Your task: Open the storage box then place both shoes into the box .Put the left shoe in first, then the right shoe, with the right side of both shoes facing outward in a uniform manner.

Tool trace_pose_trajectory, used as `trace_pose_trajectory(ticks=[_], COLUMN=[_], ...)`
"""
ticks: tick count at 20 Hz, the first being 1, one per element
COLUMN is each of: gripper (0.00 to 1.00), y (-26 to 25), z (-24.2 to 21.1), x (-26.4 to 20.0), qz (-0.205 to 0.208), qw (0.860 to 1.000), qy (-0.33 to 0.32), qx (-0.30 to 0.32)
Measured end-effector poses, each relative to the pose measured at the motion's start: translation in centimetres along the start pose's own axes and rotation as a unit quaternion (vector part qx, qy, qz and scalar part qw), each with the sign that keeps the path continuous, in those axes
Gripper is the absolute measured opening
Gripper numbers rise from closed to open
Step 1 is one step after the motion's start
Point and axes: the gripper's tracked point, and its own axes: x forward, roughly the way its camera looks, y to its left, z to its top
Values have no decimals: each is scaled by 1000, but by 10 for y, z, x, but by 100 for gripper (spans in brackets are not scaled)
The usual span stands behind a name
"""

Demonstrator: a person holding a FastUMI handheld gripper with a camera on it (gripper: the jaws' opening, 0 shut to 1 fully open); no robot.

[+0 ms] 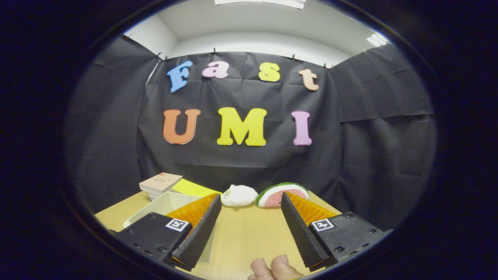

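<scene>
My gripper [251, 196] is held open above the wooden table [249, 237], with nothing between its fingers. Beyond the fingertips, at the table's far edge, lie two shoes side by side. The left one is a white plush shoe [238, 195]; the right one is a watermelon-patterned shoe [281, 194], green-rimmed with a red face. A white storage box [165, 205] sits left of the shoes, partly hidden behind my left finger [198, 229]. Its inside shows from above. A yellow flat piece [193, 188] lies just behind the box.
A small stack of books [159, 182] rests at the table's far left corner behind the box. A person's fingertips [272, 268] show at the near edge between my fingers. Black cloth walls close the booth behind and on both sides.
</scene>
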Motion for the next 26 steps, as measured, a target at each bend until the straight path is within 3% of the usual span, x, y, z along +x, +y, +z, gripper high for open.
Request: trace_pose_trajectory(ticks=[10,14,26], gripper=[99,99,99], y=[-23,-27,-28], z=[-12,-7,-22], x=[-50,-55,-46], qz=[32,30,31], qw=[999,999,999], qy=[15,-9,8], qx=[19,17,18])
